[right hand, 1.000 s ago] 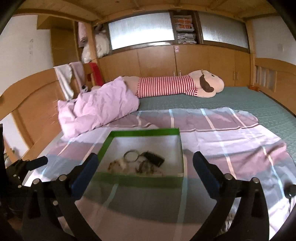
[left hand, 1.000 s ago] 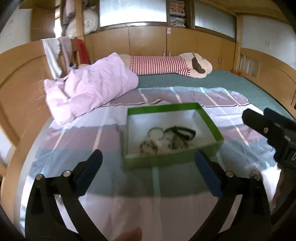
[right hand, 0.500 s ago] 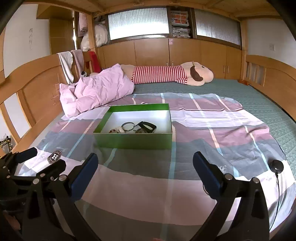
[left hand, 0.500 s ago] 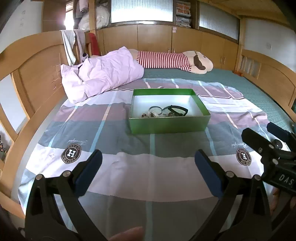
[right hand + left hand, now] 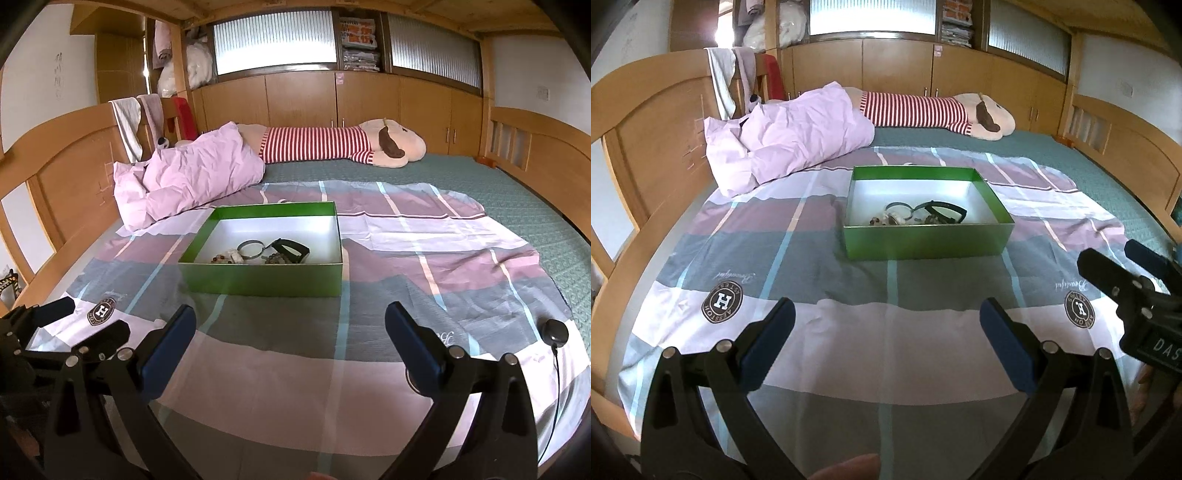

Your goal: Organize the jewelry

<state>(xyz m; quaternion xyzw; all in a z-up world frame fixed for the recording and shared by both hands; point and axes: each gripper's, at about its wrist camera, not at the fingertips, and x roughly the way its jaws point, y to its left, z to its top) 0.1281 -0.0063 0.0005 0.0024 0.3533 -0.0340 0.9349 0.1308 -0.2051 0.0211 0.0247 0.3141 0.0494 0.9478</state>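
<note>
A green box (image 5: 925, 240) (image 5: 264, 280) with a white inside sits on the striped bedsheet. Inside it lie a silver bangle (image 5: 898, 206) (image 5: 252, 248), a black band (image 5: 945, 211) (image 5: 291, 248) and beaded pieces (image 5: 226, 257), bunched near its front wall. My left gripper (image 5: 886, 332) is open, well short of the box, with nothing between its fingers. My right gripper (image 5: 290, 339) is open too, also back from the box and empty. Each gripper shows at the edge of the other's view: the right one (image 5: 1137, 291) and the left one (image 5: 55, 332).
A pink duvet (image 5: 786, 136) is bunched at the back left by the wooden headboard (image 5: 653, 122). A long striped plush toy (image 5: 340, 146) lies across the far side. A small black round device (image 5: 554, 331) with a cable rests on the sheet at the right.
Both grippers have pulled back from close over the box to a spot nearer the bed's front edge. Their jaws stayed open. The jewelry in the box has not moved.
</note>
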